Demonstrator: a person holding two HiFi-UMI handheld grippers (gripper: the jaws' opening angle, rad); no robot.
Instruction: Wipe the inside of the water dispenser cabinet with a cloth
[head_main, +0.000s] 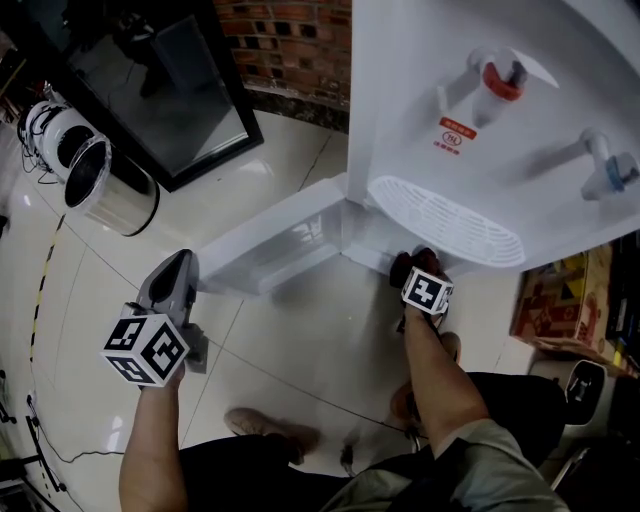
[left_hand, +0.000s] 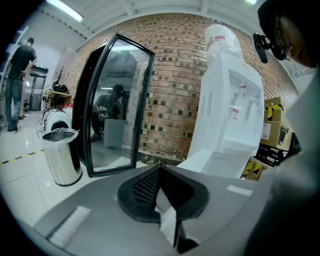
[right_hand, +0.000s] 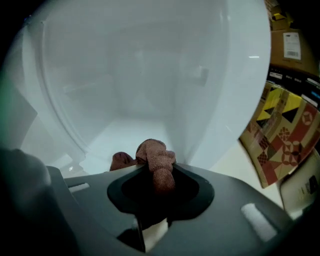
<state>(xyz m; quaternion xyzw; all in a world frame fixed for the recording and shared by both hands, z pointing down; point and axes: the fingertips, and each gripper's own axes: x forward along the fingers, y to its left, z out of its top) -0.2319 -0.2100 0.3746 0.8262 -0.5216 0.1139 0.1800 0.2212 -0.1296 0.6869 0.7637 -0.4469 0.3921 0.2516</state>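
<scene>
We are clamping the right gripper (right_hand: 159, 186) on the brown cloth (right_hand: 155, 157), just inside the water dispenser cabinet (right_hand: 135, 90). We are holding the left gripper (left_hand: 161, 192) fully closed and empty, outside the cabinet, near its open door (head_main: 272, 244).

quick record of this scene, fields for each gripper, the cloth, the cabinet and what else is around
left gripper: shut, empty, over the floor, left of the door
right gripper: shut on the cloth, pointing into the cabinet
cloth: brown, bunched between the jaws
cloth on cabinet surface: cannot tell
cabinet: white inside, door swung open
dispenser: white, red tap, blue tap
nearby: steel bin beside a black-framed glass panel
</scene>
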